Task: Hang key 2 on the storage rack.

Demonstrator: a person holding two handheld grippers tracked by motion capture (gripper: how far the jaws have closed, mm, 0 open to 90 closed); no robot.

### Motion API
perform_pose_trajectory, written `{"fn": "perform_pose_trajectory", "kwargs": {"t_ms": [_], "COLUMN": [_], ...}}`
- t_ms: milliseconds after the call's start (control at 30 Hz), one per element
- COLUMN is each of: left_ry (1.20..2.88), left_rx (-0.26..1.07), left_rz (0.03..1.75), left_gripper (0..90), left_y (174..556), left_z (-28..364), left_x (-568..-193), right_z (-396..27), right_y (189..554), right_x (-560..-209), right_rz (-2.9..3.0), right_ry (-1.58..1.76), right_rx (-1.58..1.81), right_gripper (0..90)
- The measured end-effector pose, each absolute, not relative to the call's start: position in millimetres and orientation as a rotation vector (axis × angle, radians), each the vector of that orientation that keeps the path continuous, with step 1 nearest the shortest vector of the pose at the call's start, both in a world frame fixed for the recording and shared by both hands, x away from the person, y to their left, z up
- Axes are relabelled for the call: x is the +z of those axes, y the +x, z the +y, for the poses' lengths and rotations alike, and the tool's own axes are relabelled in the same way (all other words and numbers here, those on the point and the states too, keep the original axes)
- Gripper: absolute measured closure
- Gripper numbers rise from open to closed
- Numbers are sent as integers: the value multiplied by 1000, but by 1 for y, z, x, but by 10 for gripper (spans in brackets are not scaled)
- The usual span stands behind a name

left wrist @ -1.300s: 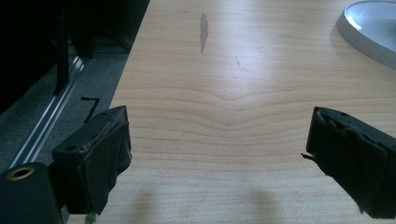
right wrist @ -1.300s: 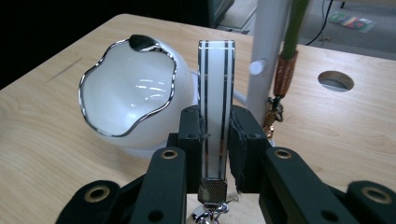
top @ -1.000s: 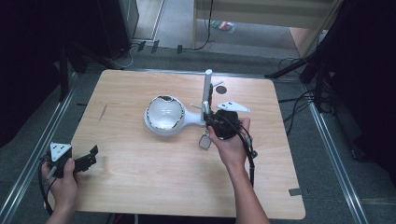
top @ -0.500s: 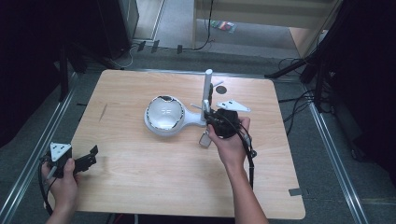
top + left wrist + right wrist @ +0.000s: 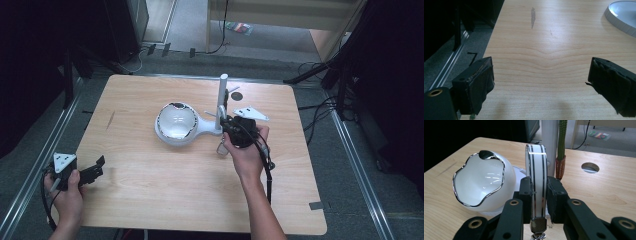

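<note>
A white bangle (image 5: 536, 165) with dark and silver stripes stands on edge, and my right gripper (image 5: 539, 187) is shut on its lower part. It sits just right of a white jewellery stand with a wavy-rimmed bowl (image 5: 481, 187) and an upright white post (image 5: 552, 145). In the high view the right gripper (image 5: 235, 131) is at the foot of the post (image 5: 222, 100), beside the bowl (image 5: 175, 121). My left gripper (image 5: 97, 167) rests at the table's near left edge, open; its pads (image 5: 482, 82) stand wide apart over bare wood.
A thin green rod with a brown base (image 5: 562, 142) stands next to the post. A round cable hole (image 5: 236, 96) lies in the tabletop behind the stand. A dark mark (image 5: 533, 15) shows on the wood ahead of the left gripper. Metal floor rails (image 5: 30, 175) flank the table.
</note>
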State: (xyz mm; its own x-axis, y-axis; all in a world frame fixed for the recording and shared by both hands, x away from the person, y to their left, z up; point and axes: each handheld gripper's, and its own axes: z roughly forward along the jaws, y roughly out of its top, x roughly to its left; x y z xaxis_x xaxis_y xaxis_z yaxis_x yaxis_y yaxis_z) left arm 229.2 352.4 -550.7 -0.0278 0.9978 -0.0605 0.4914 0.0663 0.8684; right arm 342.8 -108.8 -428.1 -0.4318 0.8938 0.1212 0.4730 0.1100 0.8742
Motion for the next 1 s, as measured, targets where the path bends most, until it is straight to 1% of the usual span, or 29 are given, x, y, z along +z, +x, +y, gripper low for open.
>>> {"fn": "perform_pose_trajectory", "kwargs": {"t_ms": [100, 167, 200, 333, 533, 700, 767, 1000], "left_ry": [1520, 1519, 1519, 1523, 1525, 1526, 1527, 1521], "left_rx": [880, 879, 880, 883, 883, 880, 882, 886], "left_rz": [1617, 1616, 1616, 1616, 1616, 1618, 1617, 1614], "left_gripper": [69, 69, 69, 69, 69, 69, 69, 69], "left_y": [229, 229, 229, 229, 229, 230, 229, 229], "left_z": [352, 352, 352, 352, 352, 352, 352, 352], "left_x": [-551, -551, -551, -551, -551, -551, -551, -550], "right_z": [-111, -112, -114, -120, -121, -122, -122, -124], "right_y": [343, 344, 344, 348, 348, 346, 345, 343], "right_x": [-428, -429, -428, -427, -430, -431, -431, -432], "right_rz": [1940, 1920, 1898, 1878, 1886, 1882, 1873, 1808], "right_ry": [1340, 1352, 1363, 1391, 1384, 1364, 1362, 1237], "right_rx": [1264, 1252, 1250, 1258, 1248, 1248, 1245, 1266], "right_gripper": [772, 823, 831, 839, 809, 762, 723, 381]}}
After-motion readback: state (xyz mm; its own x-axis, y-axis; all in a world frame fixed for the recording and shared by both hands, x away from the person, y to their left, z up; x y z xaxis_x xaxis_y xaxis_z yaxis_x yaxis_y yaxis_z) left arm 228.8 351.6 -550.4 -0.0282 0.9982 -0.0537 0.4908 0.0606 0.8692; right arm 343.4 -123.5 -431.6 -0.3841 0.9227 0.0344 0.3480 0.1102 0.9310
